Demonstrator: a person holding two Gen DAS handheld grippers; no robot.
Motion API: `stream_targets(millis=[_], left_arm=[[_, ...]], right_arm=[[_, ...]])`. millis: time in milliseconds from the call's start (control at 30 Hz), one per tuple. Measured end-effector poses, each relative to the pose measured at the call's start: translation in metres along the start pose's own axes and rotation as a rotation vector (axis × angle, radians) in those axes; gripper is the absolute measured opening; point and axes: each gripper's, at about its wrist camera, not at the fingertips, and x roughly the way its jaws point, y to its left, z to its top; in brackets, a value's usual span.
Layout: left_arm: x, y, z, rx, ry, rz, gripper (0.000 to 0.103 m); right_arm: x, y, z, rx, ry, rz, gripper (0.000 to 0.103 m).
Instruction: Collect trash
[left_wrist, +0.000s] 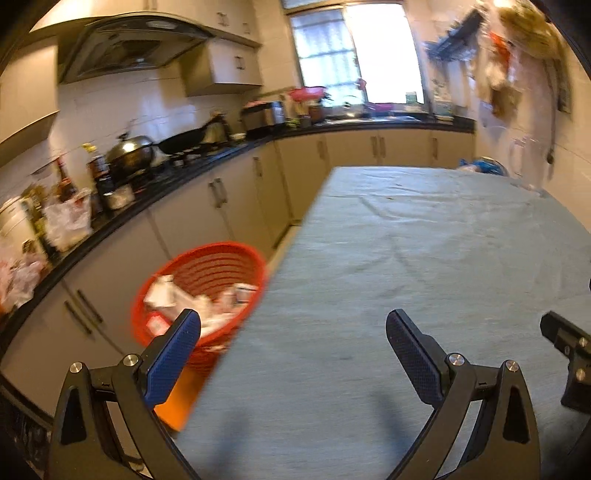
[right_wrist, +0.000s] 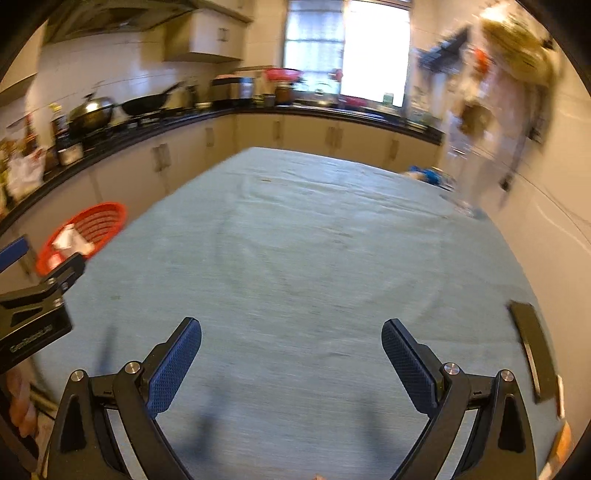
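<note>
A red slatted basket stands left of the table, below its edge, holding several white and red paper scraps. In the left wrist view my left gripper is open and holds nothing, hanging over the table's near left edge, with its left finger in front of the basket. My right gripper is open too, over the bare near middle of the blue-grey tablecloth. The basket shows at the left of the right wrist view, behind part of the left gripper's body.
A dark flat object lies near the table's right edge. Blue cloth or bags sit at the far right corner. A black counter with pots, wok and bottles runs along the left and back. Bags hang on the right wall.
</note>
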Motion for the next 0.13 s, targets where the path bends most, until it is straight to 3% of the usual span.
stream_targets(millis=[133], left_arm=[[0.012, -0.049, 0.007, 0.062, 0.073, -0.161, 0.100]], right_arm=[[0.008, -0.038, -0.007, 0.057, 0.042, -0.101, 0.100]])
